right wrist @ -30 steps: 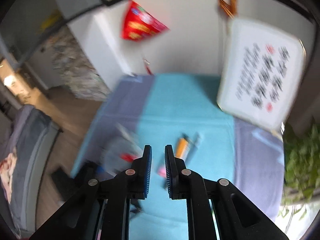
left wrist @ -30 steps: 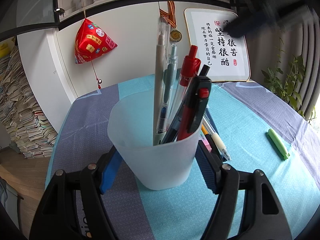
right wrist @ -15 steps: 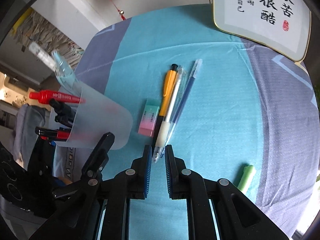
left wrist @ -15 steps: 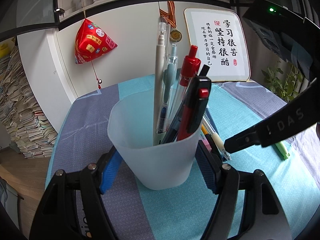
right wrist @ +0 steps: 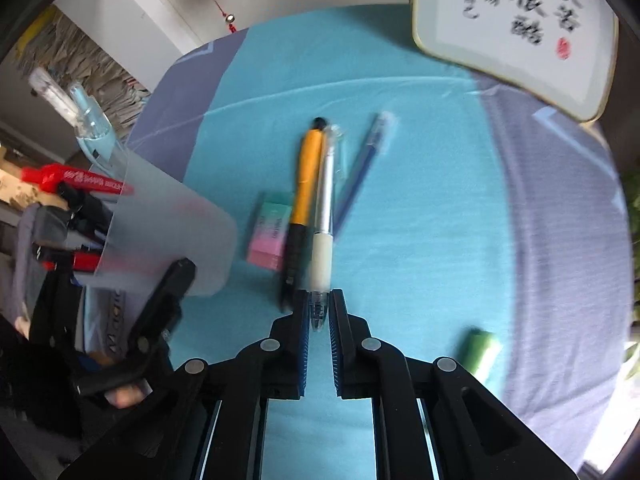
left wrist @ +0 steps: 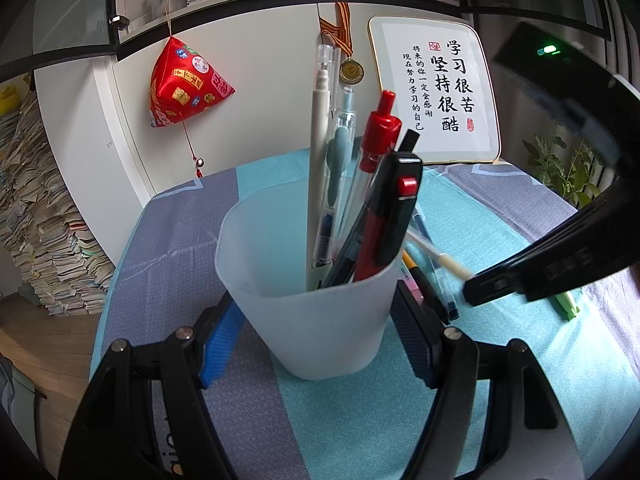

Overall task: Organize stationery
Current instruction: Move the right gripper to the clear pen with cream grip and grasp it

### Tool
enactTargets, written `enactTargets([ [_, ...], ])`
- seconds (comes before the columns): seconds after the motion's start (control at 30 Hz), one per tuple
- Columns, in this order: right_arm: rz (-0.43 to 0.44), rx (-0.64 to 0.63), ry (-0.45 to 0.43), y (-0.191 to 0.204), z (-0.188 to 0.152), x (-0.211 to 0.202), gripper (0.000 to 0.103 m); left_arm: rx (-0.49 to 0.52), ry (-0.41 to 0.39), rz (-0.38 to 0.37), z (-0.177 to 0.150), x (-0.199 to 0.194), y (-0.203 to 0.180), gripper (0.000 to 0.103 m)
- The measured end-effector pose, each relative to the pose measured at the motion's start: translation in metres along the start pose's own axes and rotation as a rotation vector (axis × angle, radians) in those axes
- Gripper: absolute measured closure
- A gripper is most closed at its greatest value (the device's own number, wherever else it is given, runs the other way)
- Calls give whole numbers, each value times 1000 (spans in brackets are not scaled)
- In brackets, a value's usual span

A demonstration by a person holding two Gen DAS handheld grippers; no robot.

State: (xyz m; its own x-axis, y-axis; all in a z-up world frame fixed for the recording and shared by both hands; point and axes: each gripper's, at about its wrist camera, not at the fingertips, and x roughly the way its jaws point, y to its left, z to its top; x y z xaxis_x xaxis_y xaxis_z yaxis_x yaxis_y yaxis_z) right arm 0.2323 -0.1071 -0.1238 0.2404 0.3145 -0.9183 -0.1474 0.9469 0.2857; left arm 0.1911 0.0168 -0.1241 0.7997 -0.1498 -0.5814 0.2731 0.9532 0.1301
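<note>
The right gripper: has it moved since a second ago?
Yes. The right gripper has come down toward the tablecloth, and now pinches the white-grip pen's tip.

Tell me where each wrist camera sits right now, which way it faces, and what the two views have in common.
Left wrist: on the left gripper, facing the wall across the table; its fingers clamp the frosted cup of pens; the right gripper's black arm enters from the right.
Right wrist: on the right gripper, looking steeply down at the tablecloth; its fingers are shut on the tip of the white-grip pen; a fingertip shows lower left.
Shared: cup, orange pen, eraser, green highlighter, framed calligraphy.
</note>
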Motion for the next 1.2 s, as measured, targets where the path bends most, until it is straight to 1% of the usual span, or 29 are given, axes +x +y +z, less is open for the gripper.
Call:
enactTargets([
  [0.1, -19, -23, 18, -8, -10, -10, 93, 0, 0, 0, 0, 0, 0, 33],
  [0.2, -44, -62, 64, -13, -28, -17, 93, 0, 0, 0, 0, 0, 0, 33],
  [0.33, -101, -134, 143, -10, -50, -19, 93, -1, 1, 1, 0, 0, 0, 32],
  [0.43, -105, -170, 180, -6, -55, -16, 92, 1, 0, 2, 0, 0, 0, 32],
  [0.5, -133, -179, 171, -4, -51, -15, 86, 0, 1, 1, 0, 1, 0, 32],
  [0.57, -176, -170, 112, -4, -40, -19, 73, 1, 0, 2, 0, 0, 0, 32],
  [0.6, -180, -164, 87, -4, -33, -20, 73, 1, 0, 1, 0, 0, 0, 32],
  [0.7, -176, -127, 64, -8, -12, -18, 73, 1, 0, 1, 0, 0, 0, 32],
  [0.83, -202, -131, 68, -5, 15, -5, 73, 0, 1, 1, 0, 1, 0, 32],
  [0.97, -211, -124, 79, -2, 36, 9, 73, 1, 0, 2, 0, 1, 0, 32],
  [1.13, -230, -132, 88, 2, 44, 18, 73, 1, 1, 2, 0, 1, 0, 32],
  [1.2, -232, -134, 97, 9, 47, 26, 82, 1, 1, 2, 0, 1, 0, 32],
])
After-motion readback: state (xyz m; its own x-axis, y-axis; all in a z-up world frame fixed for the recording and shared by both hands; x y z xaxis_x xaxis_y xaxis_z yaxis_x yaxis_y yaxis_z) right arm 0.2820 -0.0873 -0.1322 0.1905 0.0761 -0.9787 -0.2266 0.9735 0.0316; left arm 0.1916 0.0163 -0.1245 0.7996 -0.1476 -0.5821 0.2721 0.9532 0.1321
